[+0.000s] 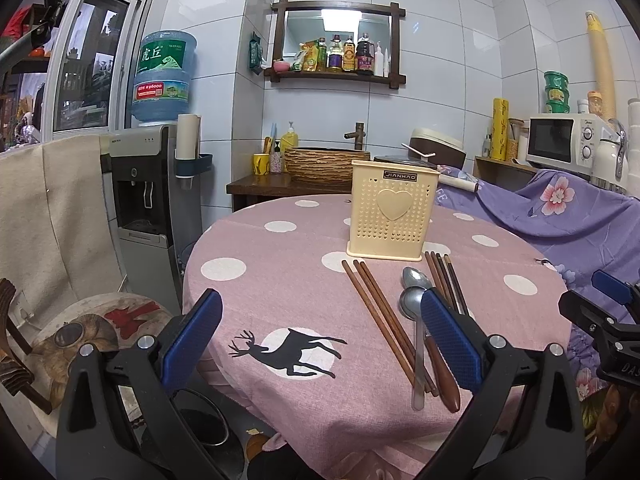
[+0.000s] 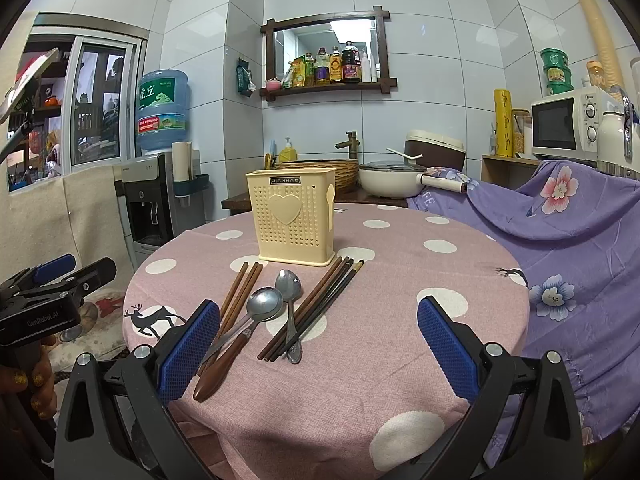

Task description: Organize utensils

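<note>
Because the chopsticks (image 2: 240,300) and two spoons (image 2: 262,306) lie crowded and overlapping on the worktop (image 2: 400,320) just before the cream utensil holder (image 2: 292,220), a pinch risks dragging neighbours, while the left tool (image 1: 320,336) and right tool (image 2: 320,340) hover wide open, empty.

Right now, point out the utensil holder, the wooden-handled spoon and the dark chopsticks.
utensil holder (image 2: 291,216): right wrist view, heart on its front wall.
wooden-handled spoon (image 2: 218,372): right wrist view, brown handle.
dark chopsticks (image 2: 320,308): right wrist view, mid-shaft.
</note>
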